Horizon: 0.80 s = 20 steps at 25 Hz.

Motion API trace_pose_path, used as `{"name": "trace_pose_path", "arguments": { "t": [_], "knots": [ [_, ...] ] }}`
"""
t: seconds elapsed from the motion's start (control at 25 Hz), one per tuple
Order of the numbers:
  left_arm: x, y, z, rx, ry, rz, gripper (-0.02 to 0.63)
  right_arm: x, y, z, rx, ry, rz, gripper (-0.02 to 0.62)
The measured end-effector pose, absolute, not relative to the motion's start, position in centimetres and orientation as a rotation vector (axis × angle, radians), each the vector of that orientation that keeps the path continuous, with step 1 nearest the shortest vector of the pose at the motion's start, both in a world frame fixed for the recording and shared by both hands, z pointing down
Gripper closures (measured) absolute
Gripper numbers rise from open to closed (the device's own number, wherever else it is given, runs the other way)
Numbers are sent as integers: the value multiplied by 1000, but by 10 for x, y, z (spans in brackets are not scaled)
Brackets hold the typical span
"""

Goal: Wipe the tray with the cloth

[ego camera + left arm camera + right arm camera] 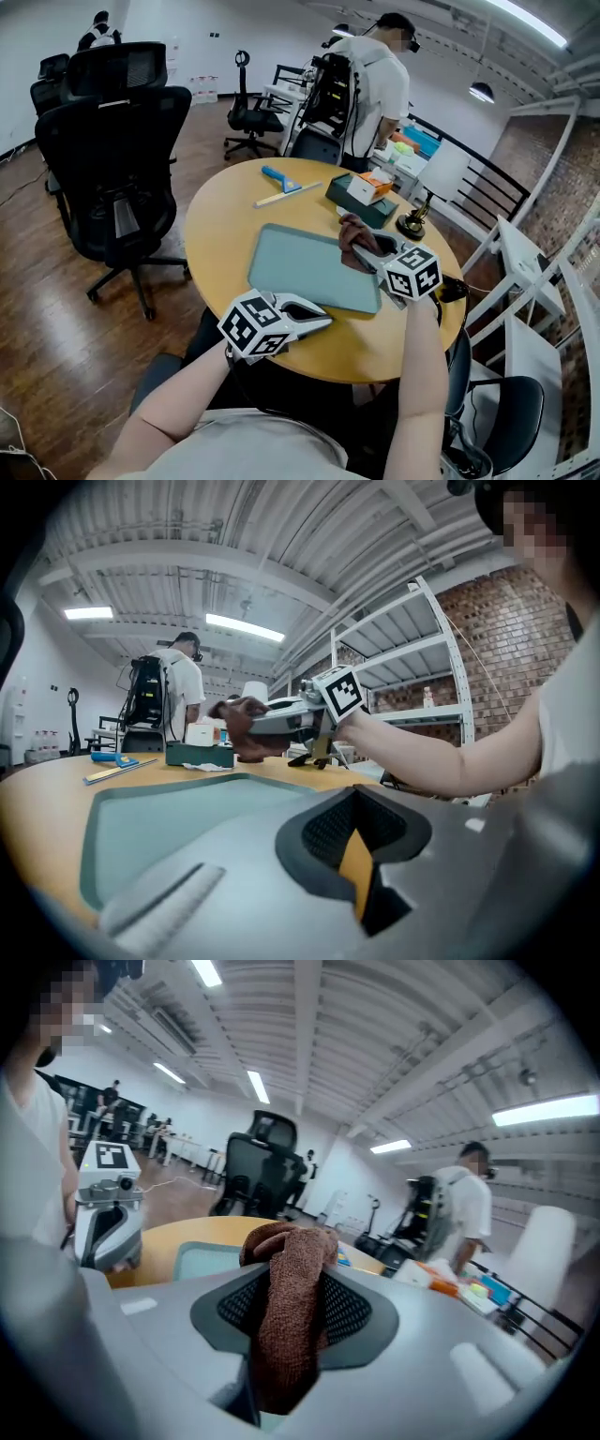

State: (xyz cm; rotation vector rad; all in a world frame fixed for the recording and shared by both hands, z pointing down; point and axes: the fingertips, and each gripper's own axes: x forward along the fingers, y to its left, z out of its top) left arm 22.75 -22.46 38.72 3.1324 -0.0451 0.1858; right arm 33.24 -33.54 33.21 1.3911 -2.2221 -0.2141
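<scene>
A teal tray (300, 262) lies on the round wooden table (225, 225). My right gripper (364, 251) hangs over the tray's right end, shut on a bunched brown cloth (354, 234). In the right gripper view the cloth (286, 1307) fills the gap between the jaws and hangs down, with the tray (202, 1260) beyond it. My left gripper (319, 322) rests at the tray's near edge, its jaws together with nothing between them. The left gripper view looks across the tray (159, 827) to the right gripper (272, 719) and the cloth (239, 728).
Behind the tray lie a blue scraper (279, 178), a pale ruler (286, 195) and a dark green box (361, 204) with a white and orange box (367, 186) on it. A black office chair (112, 169) stands left. A person (375, 84) stands beyond the table.
</scene>
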Motion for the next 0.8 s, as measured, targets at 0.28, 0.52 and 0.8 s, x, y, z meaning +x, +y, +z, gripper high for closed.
{"name": "trace_pose_path", "arguments": {
  "t": [0.28,0.52,0.8],
  "knots": [
    [226,-225,387,3124,-40,189,284,496,-287,372,1790,-1759,34,457],
    [227,-225,387,3122,-36,191,284,522,-272,446,1697,-1678,273,453],
    [228,-226,388,3122,-36,194,284,524,-268,455,1677,-1666,293,354]
  ]
}}
